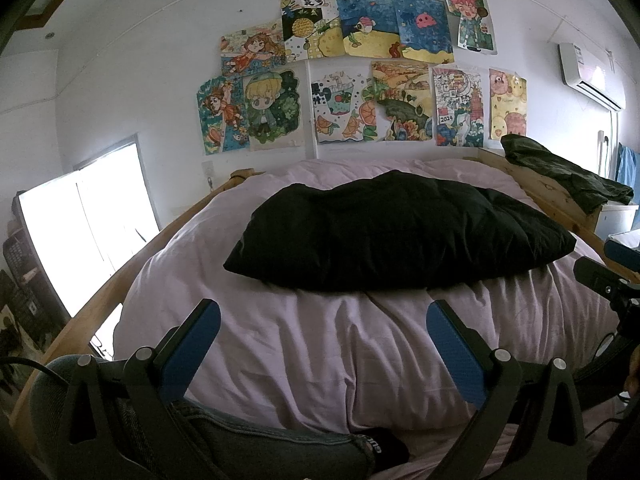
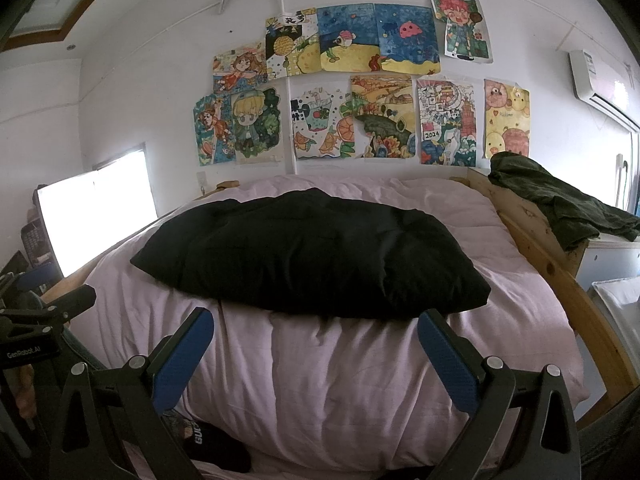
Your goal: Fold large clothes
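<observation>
A large black garment (image 1: 400, 232) lies folded in a puffy rectangle on the pale pink bedding (image 1: 320, 340); it also shows in the right wrist view (image 2: 312, 252). My left gripper (image 1: 323, 316) is open and empty, hovering above the bedding just in front of the garment's near edge. My right gripper (image 2: 316, 324) is open and empty, also just short of that near edge, its right fingertip (image 2: 430, 322) close to the garment's near right corner. The right gripper's body (image 1: 612, 284) shows at the right edge of the left view.
A wooden bed frame (image 2: 560, 276) runs along the right side, with a dark green garment (image 2: 560, 200) draped over its far corner. Drawings cover the wall (image 1: 352, 72) behind the bed. My leg in jeans and a black sock (image 1: 280, 448) lies at the near edge.
</observation>
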The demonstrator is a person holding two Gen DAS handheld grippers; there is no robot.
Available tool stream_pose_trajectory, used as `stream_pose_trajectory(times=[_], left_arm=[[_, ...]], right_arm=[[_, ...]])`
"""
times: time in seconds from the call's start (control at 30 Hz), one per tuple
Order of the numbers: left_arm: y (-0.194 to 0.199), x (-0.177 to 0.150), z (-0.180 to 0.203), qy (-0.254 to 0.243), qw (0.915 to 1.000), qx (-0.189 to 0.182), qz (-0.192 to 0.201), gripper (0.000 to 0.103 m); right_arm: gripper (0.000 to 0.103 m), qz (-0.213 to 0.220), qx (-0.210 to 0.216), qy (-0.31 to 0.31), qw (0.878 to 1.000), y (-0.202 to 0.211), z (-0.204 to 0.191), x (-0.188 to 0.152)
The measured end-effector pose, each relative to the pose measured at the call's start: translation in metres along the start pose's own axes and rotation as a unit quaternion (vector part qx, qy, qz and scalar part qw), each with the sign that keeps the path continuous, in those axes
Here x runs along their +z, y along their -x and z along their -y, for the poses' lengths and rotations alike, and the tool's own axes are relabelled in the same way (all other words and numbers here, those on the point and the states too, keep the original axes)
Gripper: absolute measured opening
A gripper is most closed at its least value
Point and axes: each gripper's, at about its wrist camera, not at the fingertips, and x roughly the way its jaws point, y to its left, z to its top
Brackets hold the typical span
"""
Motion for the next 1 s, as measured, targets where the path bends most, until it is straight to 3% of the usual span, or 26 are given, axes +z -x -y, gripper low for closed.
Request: stream_pose_trajectory(times=[1.0], left_arm=[[0.0000, 0.0008, -0.0032, -0.001, 1.0000, -0.001, -0.001, 0.101]], right_arm=[[0.103, -0.001, 0.000, -0.002, 1.000, 0.0006, -0.0012, 0.0011]])
